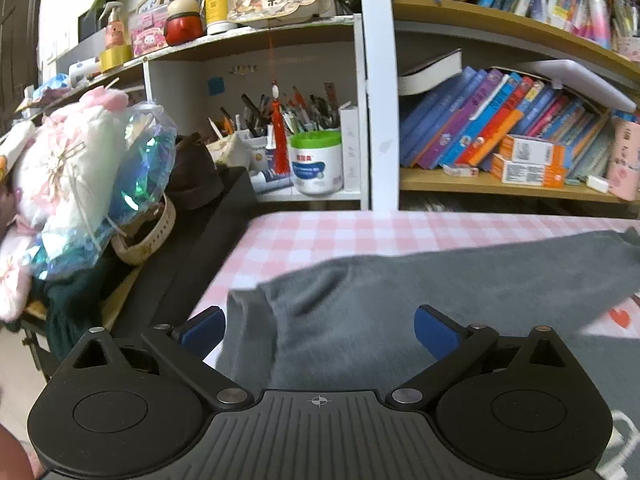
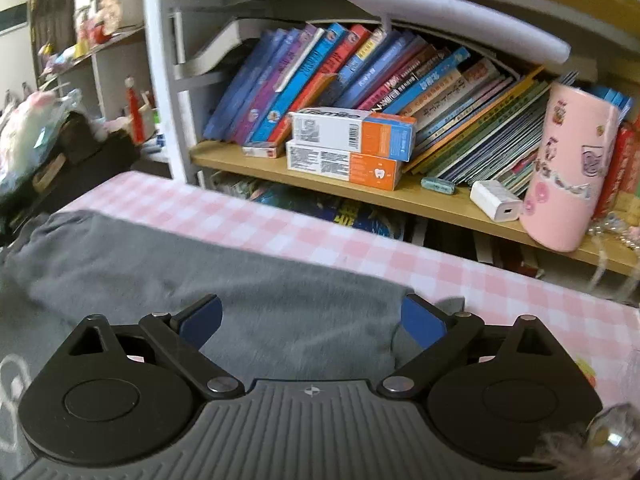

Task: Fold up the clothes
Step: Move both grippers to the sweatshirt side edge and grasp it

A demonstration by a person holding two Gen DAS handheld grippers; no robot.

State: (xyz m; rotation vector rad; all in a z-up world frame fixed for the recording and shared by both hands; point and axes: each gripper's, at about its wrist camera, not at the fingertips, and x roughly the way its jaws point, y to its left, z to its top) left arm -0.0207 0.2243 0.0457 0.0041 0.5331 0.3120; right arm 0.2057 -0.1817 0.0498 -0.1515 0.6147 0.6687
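Both tongs, left (image 1: 320,330) and right (image 2: 312,320), gape above the blurred grey garment (image 1: 440,280), its edges cut off

- Soft, even daylight; the brightest patch is the washed-out wall (image 1: 68,20) at far left.
- Fisheye bending curves the shelf boards (image 2: 360,196) and darkens the corners.
- Motion blur smears the grey garment (image 2: 200,272) and checked cloth (image 1: 360,232); books (image 2: 400,80) stay fairly sharp.
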